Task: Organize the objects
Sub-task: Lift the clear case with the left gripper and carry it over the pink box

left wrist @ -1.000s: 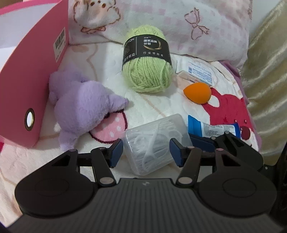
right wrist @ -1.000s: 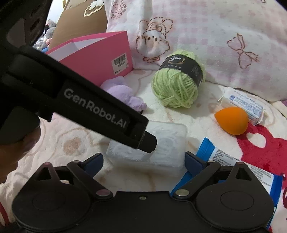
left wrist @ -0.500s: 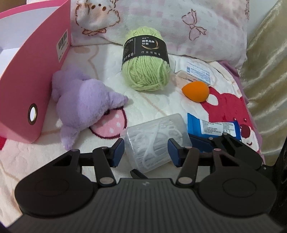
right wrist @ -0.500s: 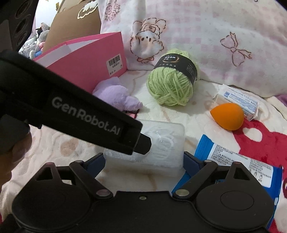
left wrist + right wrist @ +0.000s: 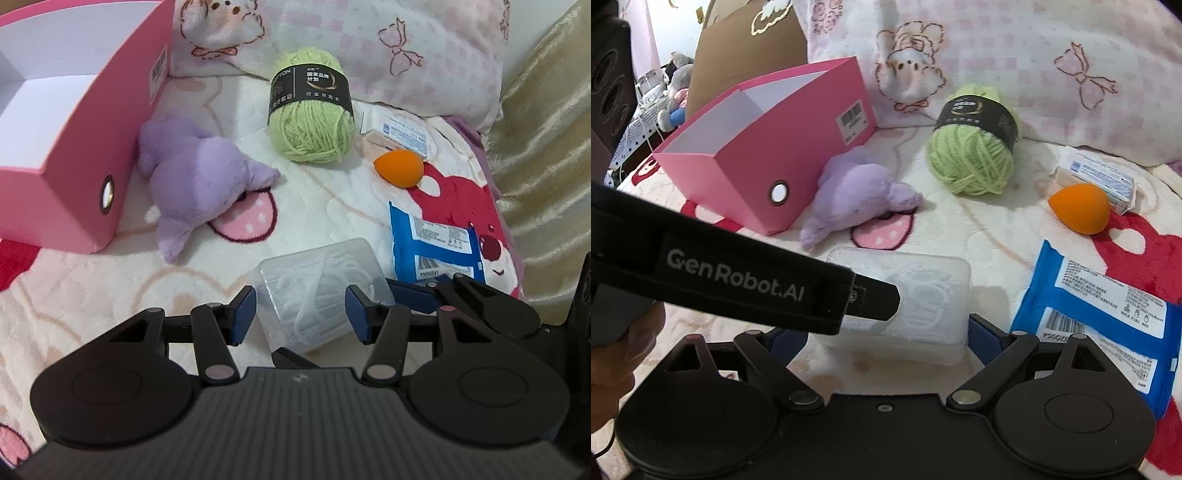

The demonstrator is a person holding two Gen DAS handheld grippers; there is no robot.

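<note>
1. Since 1 s ago: both tools have lifted/tilted back. Clear floss-pick box (image 5: 317, 291) sits lower in the left view, and more of the pink file box (image 5: 85, 147) interior shows. The box itself looks unmoved on the bed.
2. Clear box: flat on the blanket (image 5: 74, 295), just beside the blue wipes pack (image 5: 436, 240), near the purple plush (image 5: 199, 173).
3. Left tool (image 5: 300, 314): pads apart, one each side of the box, no contact visible.
4. Right tool (image 5: 882, 338): also apart, straddling the same box's long sides. Its left pad is mostly hidden behind the left tool's body.
5. Step in hand (my read): pick the clear box, likely for the pink box.
   - Use one tool only and back the other off; they crowd each other.
   - Grip across the short width, low on the walls, and squeeze gently since the lid may flex.
6. Further out: green yarn (image 5: 312, 114), orange sponge (image 5: 399, 168), white packet (image 5: 402, 133), all well apart from the tools.
</note>
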